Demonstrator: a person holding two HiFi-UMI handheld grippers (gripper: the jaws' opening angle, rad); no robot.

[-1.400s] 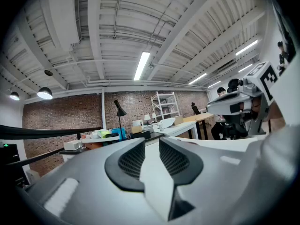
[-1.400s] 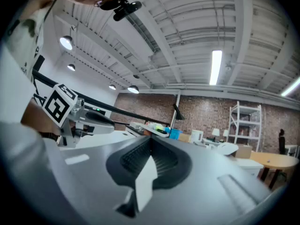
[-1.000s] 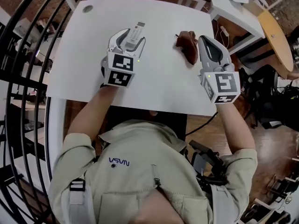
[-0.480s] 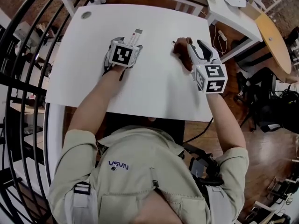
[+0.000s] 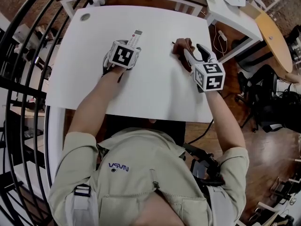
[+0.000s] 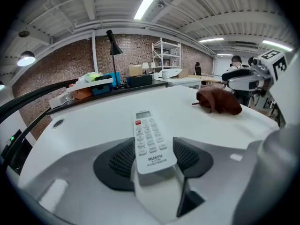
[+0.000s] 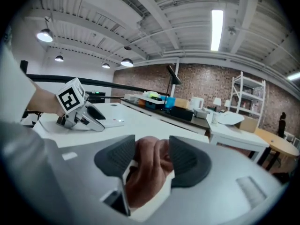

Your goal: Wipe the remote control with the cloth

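The white remote control [image 5: 136, 35] lies face up on the white table [image 5: 155, 88], pointing away from me. My left gripper [image 5: 128, 44] is down at its near end. The remote [image 6: 150, 142] sits between the two pads with small gaps on both sides, and the jaws are closing. The brown cloth [image 5: 182, 48] lies bunched on the table to the right. My right gripper [image 5: 194, 55] stands over it; its jaws are opening with the cloth [image 7: 147, 175] still bulging between the pads. The cloth [image 6: 218, 100] also shows from the left gripper view.
A cable hole [image 5: 85, 17] is in the table's far left corner. Another white desk [image 5: 235, 13] and a round wooden table [image 5: 277, 36] stand at the right. A black railing [image 5: 28, 55] curves along the left. Boxes and a lamp [image 6: 112, 55] line the far edge.
Both grippers have come down from the air to the table, the left with the remote and the right with the cloth. Both pairs of jaws now stand wider.
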